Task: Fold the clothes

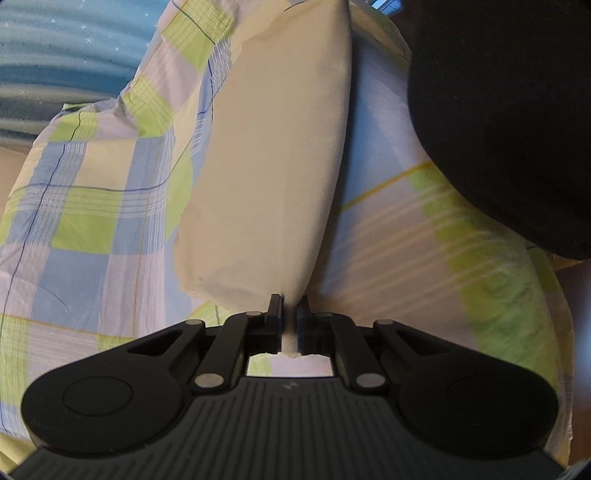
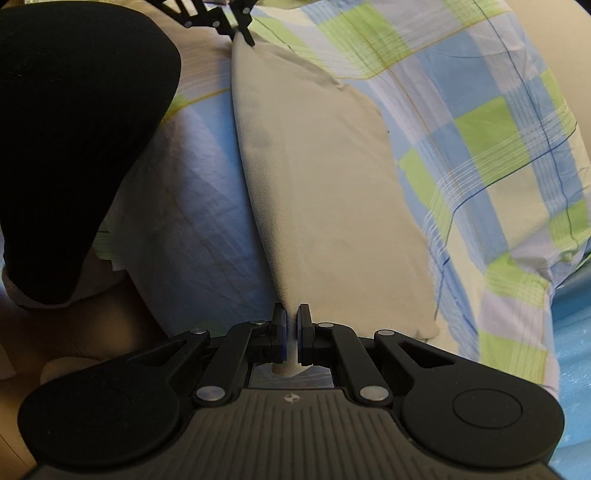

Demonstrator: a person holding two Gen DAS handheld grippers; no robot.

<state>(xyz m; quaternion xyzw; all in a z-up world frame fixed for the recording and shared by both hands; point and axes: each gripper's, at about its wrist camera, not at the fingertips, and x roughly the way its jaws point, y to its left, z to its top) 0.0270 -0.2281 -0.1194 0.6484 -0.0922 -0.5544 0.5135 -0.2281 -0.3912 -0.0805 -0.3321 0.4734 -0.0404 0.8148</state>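
A beige garment [image 1: 266, 166] lies stretched lengthwise over a checked bedsheet [image 1: 92, 221]. My left gripper [image 1: 289, 304] is shut on one end of it, with cloth pinched between the fingers. In the right wrist view the same beige garment [image 2: 325, 184] runs away from my right gripper [image 2: 291, 314], which is shut on its near end. At the far end of the cloth, the left gripper [image 2: 245, 35] shows at the top, holding the opposite tip. The edge between both grippers is taut and lifted; the rest drapes onto the sheet.
A black garment [image 1: 517, 110] lies on the bed beside the beige one, also seen as a black garment [image 2: 74, 129] at the left of the right wrist view. The checked bedsheet [image 2: 480, 147] covers the bed. Blue foam [image 2: 576, 350] lies beyond the bed edge.
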